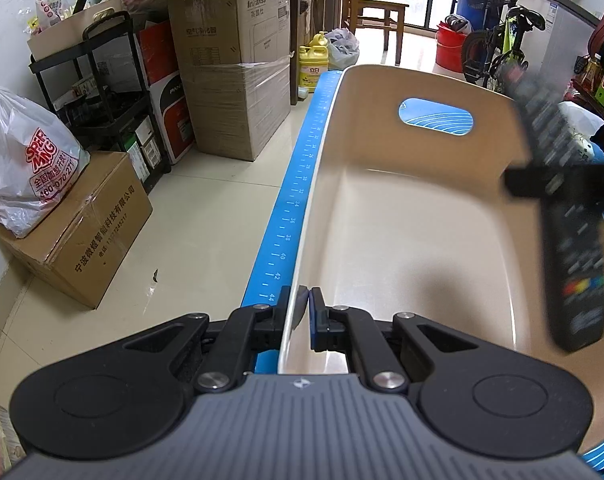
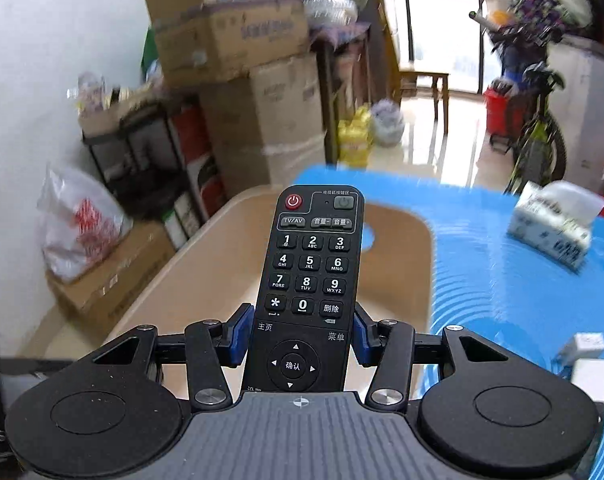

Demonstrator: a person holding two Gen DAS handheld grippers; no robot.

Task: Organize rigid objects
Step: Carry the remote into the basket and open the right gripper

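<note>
A beige plastic bin [image 1: 402, 240] with a handle slot stands on a blue mat [image 1: 298, 196]. My left gripper [image 1: 304, 308] is shut on the bin's near left rim. My right gripper [image 2: 301, 336] is shut on a black remote control [image 2: 310, 276], gripped at its sides near the middle, buttons facing up. The remote hangs over the bin [image 2: 206, 264] and also shows blurred in the left wrist view [image 1: 570, 240], above the bin's right side. The bin's inside is bare where I can see it.
Cardboard boxes [image 1: 230, 76], a black shelf cart [image 1: 102, 100] and a plastic bag [image 1: 26, 168] line the left wall. A tissue pack [image 2: 550, 228] and small white boxes [image 2: 586, 356] lie on the mat to the right. A bicycle [image 1: 498, 48] and chair [image 1: 374, 8] stand beyond.
</note>
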